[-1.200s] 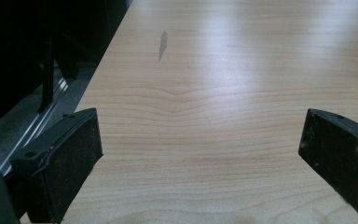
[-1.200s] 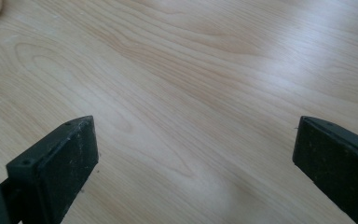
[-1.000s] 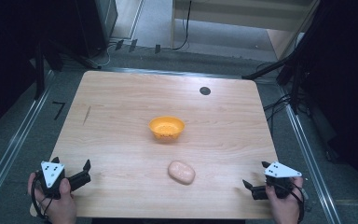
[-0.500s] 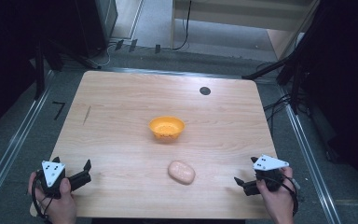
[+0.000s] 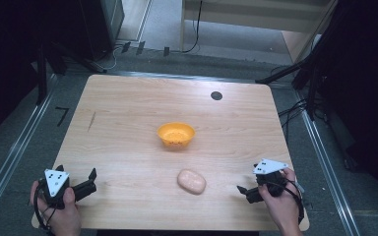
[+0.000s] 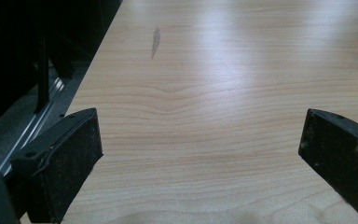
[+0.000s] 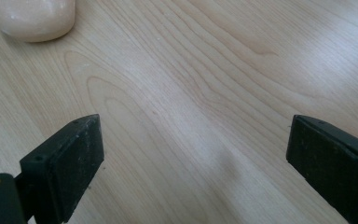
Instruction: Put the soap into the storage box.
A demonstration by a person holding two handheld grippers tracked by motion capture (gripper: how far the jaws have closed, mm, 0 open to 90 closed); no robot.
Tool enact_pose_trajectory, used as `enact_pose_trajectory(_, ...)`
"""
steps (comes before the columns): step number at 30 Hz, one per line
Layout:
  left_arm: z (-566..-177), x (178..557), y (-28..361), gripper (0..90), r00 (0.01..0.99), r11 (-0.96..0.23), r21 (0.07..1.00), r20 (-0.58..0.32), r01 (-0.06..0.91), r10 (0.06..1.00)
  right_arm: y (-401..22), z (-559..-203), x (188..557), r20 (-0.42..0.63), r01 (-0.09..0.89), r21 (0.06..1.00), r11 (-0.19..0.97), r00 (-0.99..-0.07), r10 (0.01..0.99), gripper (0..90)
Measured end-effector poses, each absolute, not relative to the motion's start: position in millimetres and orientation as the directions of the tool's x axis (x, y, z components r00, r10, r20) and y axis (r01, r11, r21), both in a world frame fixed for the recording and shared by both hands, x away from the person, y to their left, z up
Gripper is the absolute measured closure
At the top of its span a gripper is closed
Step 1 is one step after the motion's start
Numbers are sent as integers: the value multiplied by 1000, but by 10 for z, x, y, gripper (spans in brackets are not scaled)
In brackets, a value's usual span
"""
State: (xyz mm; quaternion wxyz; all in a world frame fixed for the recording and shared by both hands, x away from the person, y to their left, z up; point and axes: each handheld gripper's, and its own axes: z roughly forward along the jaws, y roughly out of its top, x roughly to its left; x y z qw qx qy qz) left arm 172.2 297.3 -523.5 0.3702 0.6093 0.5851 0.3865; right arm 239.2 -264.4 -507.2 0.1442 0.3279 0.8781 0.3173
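Right gripper (image 5: pixel 245 191) sits low at the near right of the table (image 5: pixel 128 98), jaws spread wide with nothing between them, nose pointed left at the pale lump (image 5: pixel 191 181). That lump, soap or a bun, hard to say from here, lies on bare wood near the middle, just short of the orange bowl (image 5: pixel 176 134) and apart from it. In the right gripper view the lump (image 7: pixel 30 18) shows at the far left corner, so the aim looks off-centre for now. The wide spread suits a broad, rounded thing. Left gripper (image 5: pixel 89 179) rests at the near left corner, jaws open too, well clear, leaving the lane free.
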Motion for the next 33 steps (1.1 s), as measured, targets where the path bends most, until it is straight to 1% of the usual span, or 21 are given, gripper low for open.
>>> enact_pose_trajectory(13,-5235,1724,2970,0,17,-45,902,42,429,999,-2376,-5142,2450,-27,487,624,611,-768,639,55)
enact_pose_trajectory(33,-5235,1729,2967,0,23,-50,901,45,431,999,-2048,-5174,2486,-10,469,612,637,-801,599,61)
